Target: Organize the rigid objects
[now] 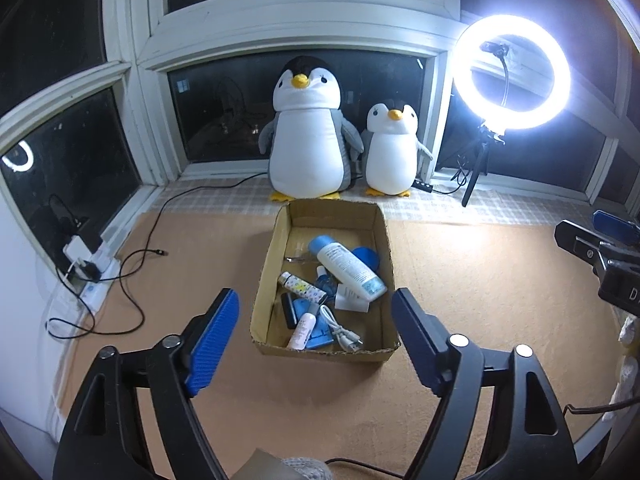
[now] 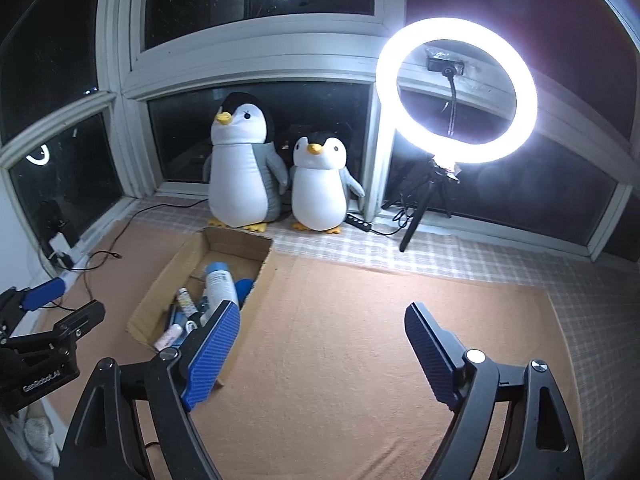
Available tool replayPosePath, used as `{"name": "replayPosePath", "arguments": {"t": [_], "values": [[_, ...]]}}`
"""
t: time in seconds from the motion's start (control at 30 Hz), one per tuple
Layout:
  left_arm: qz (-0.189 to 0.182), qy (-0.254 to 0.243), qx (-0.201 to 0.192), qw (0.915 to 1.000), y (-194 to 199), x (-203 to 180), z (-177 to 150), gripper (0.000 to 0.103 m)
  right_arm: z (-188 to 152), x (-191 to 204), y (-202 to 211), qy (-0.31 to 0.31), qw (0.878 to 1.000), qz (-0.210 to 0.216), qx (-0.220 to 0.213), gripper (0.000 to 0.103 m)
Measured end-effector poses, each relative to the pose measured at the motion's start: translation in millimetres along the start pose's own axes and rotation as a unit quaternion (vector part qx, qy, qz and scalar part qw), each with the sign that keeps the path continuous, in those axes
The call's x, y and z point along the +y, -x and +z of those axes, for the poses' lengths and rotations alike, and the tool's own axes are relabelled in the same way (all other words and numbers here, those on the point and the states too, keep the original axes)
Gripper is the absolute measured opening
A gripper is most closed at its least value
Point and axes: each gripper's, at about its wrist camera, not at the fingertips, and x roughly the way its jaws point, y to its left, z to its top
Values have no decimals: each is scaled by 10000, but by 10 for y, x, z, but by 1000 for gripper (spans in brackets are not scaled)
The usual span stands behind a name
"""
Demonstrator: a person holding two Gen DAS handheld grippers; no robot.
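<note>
A cardboard box (image 1: 384, 236) sits on the orange mat. It holds a white bottle with a blue cap (image 1: 346, 266), a patterned tube (image 1: 301, 287), a small pink bottle (image 1: 302, 330), a white USB cable (image 1: 340, 330), a blue lid (image 1: 366, 257), a black stick (image 1: 288, 310) and other small items. My left gripper (image 1: 316, 308) is open and empty, just before the box's near end. My right gripper (image 2: 320, 324) is open and empty over bare mat, right of the box (image 2: 160, 284). The other gripper shows at each view's edge, the right one in the left wrist view (image 1: 600, 248).
Two plush penguins (image 1: 308, 132) (image 1: 392, 148) stand on the sill behind the box. A lit ring light on a tripod (image 1: 512, 72) stands at back right. A power strip (image 1: 86, 276) and black cables (image 1: 132, 280) lie at left by the window.
</note>
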Motion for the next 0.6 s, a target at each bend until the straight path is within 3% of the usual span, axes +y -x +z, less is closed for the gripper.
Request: {"name": "replayPosePath", "arguments": {"t": [0.6], "values": [[-3,26,159,9999,-104,-4,-31,79,-86,66,-167,-34,9998,54,162,84]]}}
